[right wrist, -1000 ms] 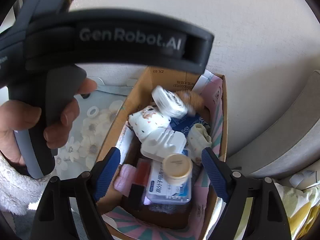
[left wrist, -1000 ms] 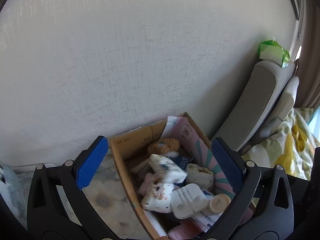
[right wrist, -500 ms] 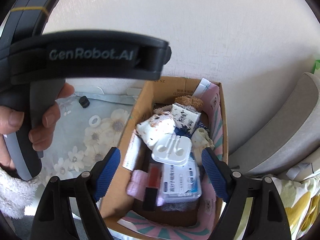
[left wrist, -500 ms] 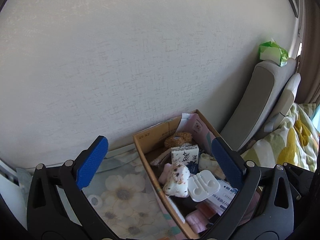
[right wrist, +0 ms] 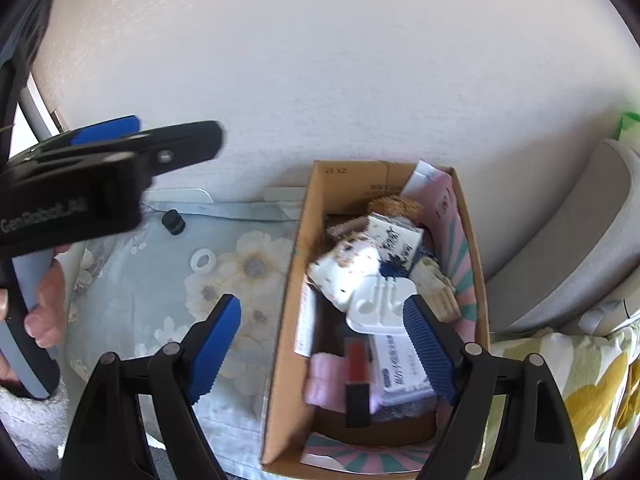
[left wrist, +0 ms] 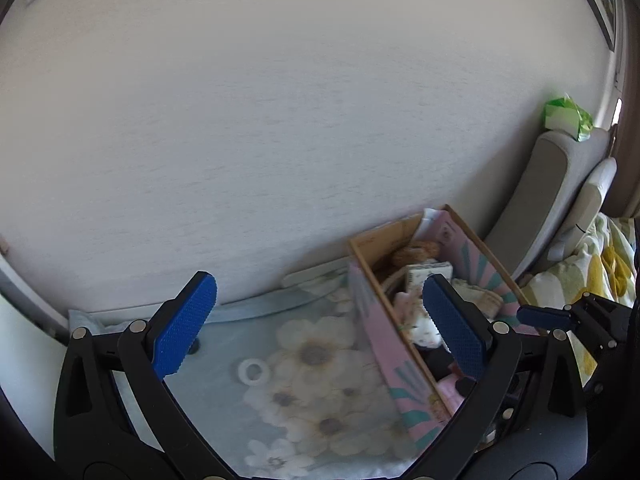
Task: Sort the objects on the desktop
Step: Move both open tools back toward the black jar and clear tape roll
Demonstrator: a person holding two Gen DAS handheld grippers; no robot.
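We see a cardboard box sitting on a table with a flowery cloth, pushed up against the white wall. The box is full of little things: a white soft toy with spots, a white plastic plug piece lying on top of a white and blue packet, a pack with black marks, a brown fuzzy thing at the back, and something pink near the front.

Our right gripper hangs over the near part of the box with its blue jaws spread wide (nothing is between them). Our left gripper is over the cloth beside the box, and its jaws are spread wide too, with nothing in them. A hand holds its handle.

On the cloth, apart from the box, lie a small white ring and a small black cap.
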